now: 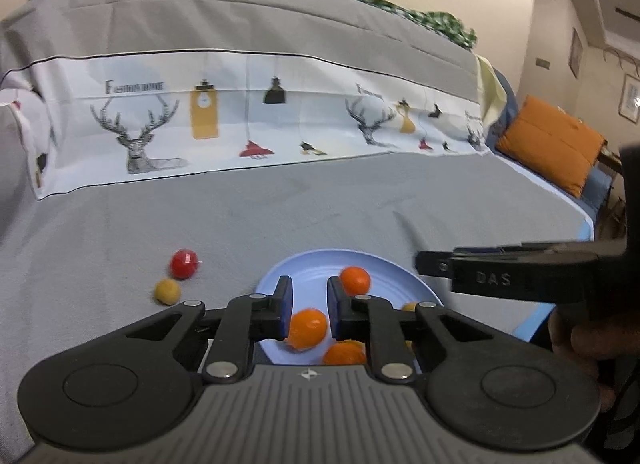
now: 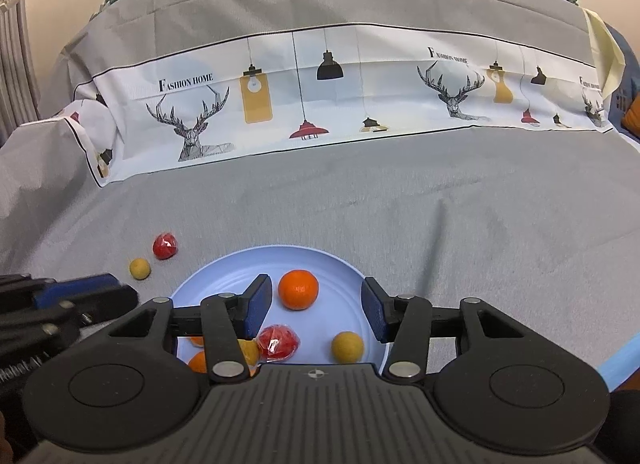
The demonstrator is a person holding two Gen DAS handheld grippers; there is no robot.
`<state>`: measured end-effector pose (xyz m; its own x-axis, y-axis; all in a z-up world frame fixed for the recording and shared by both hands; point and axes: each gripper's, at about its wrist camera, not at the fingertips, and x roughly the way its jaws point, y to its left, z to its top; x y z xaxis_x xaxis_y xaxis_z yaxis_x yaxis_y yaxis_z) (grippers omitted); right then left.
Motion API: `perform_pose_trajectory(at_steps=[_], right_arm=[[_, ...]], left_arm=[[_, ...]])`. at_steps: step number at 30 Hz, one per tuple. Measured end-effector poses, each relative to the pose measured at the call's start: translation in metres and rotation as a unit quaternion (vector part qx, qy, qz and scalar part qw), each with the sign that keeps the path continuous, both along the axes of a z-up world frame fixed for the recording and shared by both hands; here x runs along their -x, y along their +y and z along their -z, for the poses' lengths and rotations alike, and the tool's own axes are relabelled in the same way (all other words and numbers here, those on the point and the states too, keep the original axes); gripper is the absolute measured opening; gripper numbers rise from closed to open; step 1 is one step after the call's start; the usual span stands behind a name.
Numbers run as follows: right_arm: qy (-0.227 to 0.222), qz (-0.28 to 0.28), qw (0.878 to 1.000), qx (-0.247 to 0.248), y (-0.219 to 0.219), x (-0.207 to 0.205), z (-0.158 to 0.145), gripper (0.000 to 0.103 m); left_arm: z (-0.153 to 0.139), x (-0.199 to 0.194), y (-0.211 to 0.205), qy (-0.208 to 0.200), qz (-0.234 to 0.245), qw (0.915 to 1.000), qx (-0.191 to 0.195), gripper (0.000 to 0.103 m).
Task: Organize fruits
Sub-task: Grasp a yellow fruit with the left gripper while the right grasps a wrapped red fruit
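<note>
Because the fruits are being gathered onto the blue plate (image 2: 352, 264), most of them already lie there, while two sit left out on the grey cloth-covered surface (image 2: 440, 200) to the plate's left: a red fruit (image 2: 165, 245) and, just beside it, a small yellow one (image 2: 139, 267). The left gripper (image 1: 310, 302) hangs over the plate's near left part with its fingers (image 1: 285, 306) only narrowly apart and nothing between them; the orange (image 1: 307, 329) seen in the gap lies below on the plate. On the plate sit another orange (image 2: 298, 289), a red wrapped fruit (image 2: 278, 343) and a yellow ball (image 2: 347, 347). The right gripper (image 2: 316, 310) hovers over the plate's middle, fingers (image 2: 374, 310) spread and empty, so judging by this, the two strays come next.
</note>
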<state>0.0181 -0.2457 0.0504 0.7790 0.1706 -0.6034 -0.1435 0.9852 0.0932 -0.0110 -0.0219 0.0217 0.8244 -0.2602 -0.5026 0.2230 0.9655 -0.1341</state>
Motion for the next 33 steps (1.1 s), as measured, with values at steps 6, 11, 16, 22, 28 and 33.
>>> perform_pose_trajectory(at_steps=[6, 11, 16, 22, 28, 33], right_arm=[[-0.009, -0.003, 1.000, -0.028, -0.006, 0.002, -0.006, 0.018], [-0.007, -0.010, 0.999, -0.051, -0.009, 0.000, -0.009, 0.018], [-0.006, -0.025, 0.997, -0.067, -0.005, -0.002, -0.011, 0.018], [-0.001, -0.044, 0.996, -0.080, 0.001, -0.005, -0.011, 0.019], [0.010, -0.050, 0.995, -0.087, 0.011, -0.010, -0.012, 0.018], [0.017, -0.068, 0.993, -0.096, 0.022, -0.015, -0.013, 0.018]], left_arm=[[-0.018, -0.002, 0.022, -0.019, -0.009, 0.9992, -0.036, 0.020], [-0.004, -0.022, 0.055, 0.024, -0.059, 0.9977, -0.021, 0.020], [0.003, -0.033, 0.058, 0.045, -0.095, 0.9942, -0.023, 0.020], [0.008, -0.040, 0.053, 0.046, -0.084, 0.9949, -0.032, 0.020], [0.021, -0.060, 0.053, 0.064, -0.110, 0.9912, -0.036, 0.020], [0.037, -0.080, 0.052, 0.086, -0.135, 0.9860, -0.048, 0.021]])
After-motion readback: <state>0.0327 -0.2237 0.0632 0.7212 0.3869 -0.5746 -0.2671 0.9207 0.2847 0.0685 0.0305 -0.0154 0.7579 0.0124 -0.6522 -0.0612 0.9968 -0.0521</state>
